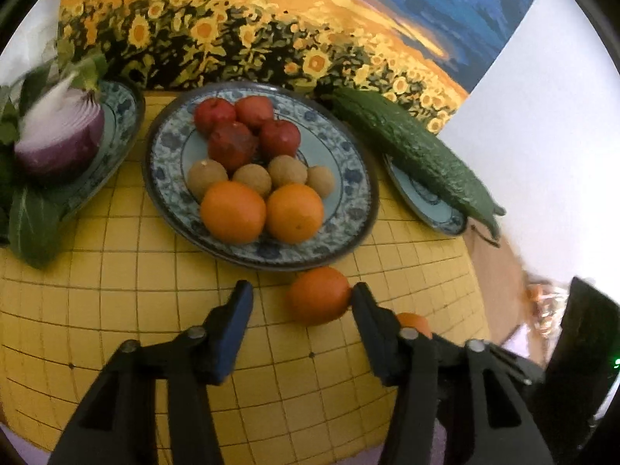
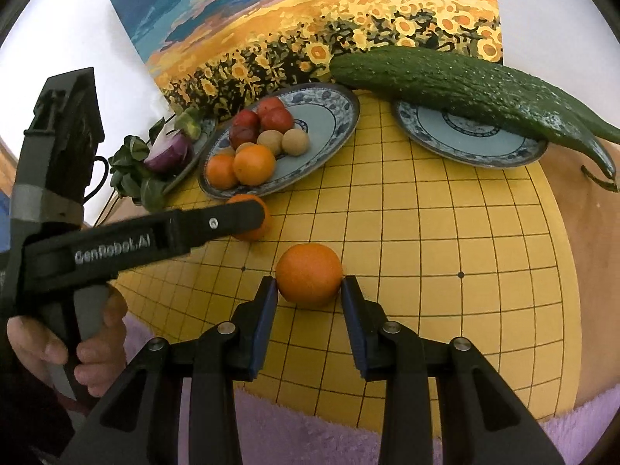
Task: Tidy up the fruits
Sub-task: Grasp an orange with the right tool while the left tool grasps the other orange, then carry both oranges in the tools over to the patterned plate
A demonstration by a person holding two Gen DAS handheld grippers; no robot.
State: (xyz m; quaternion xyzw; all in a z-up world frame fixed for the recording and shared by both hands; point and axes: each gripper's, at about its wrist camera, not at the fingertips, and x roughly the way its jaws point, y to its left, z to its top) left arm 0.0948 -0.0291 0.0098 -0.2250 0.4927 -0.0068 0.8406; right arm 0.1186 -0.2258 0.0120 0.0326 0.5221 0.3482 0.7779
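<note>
Workspace for fruit sorting: a yellow gridded board lies on a purple fleecy cloth, with a sunflower painting propped at its far edge as backdrop. A long cucumber spans a small blue-patterned plate at the far right, too long to sit inside it. The large patterned plate at far centre serves as the collecting dish; fruit on it is grouped by kind, with red fruits at its far side, brown round fruits in the middle and two oranges at its near rim. A halved red onion with green leaves occupies a third plate at the far left, apart from the fruit.

Two oranges are not yet on the dish. The first loose orange lies on the board just near the large plate's rim. The left gripper stands released around it: one pad touches the fruit's right side, the other is clear of it on the left, so nothing is grasped. The second loose orange lies nearer, mid-board. The right gripper brackets it with both pads at its flanks, apparently clenched on it, though a firm grip is a judgement. A hand holds the left tool's handle. Both oranges probably belong beside the two on the dish.
</note>
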